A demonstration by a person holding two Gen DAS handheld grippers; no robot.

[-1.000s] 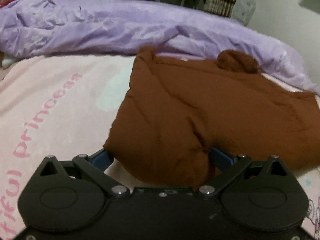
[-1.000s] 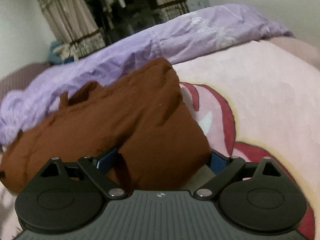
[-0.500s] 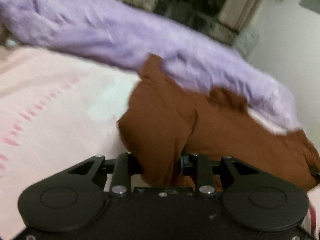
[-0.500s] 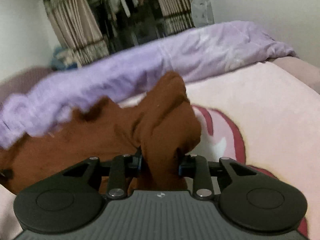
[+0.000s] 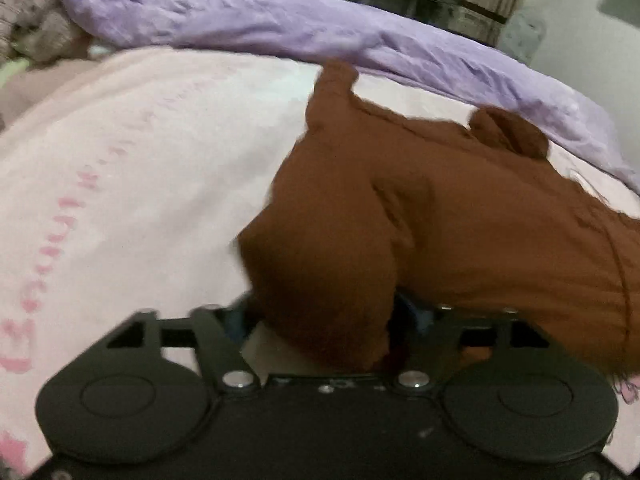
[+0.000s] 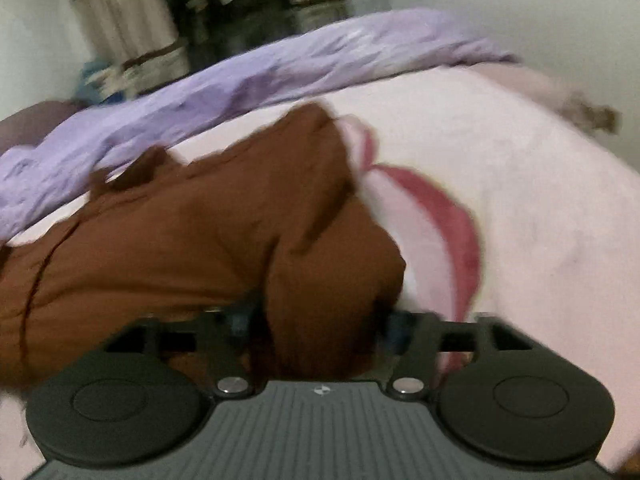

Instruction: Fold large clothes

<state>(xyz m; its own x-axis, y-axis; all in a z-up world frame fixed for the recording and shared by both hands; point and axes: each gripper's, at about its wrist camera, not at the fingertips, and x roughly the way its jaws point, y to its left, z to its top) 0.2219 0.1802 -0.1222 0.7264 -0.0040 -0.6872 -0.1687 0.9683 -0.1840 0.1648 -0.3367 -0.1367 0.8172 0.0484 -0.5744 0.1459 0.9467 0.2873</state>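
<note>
Lying across the pink blanket [image 5: 140,184], the brown garment [image 5: 460,216] runs up toward the rumpled purple duvet [image 5: 280,28] at the far side. The left gripper [image 5: 324,316] has a bunched fold of it between its jaws, which stand partly apart — cloth fills the gap. The right gripper [image 6: 316,316] likewise straddles a thick fold at the garment's other end, beside a red print [image 6: 452,224].

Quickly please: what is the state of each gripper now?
Left gripper: shut on the brown garment.
Right gripper: shut on the brown garment too.
</note>
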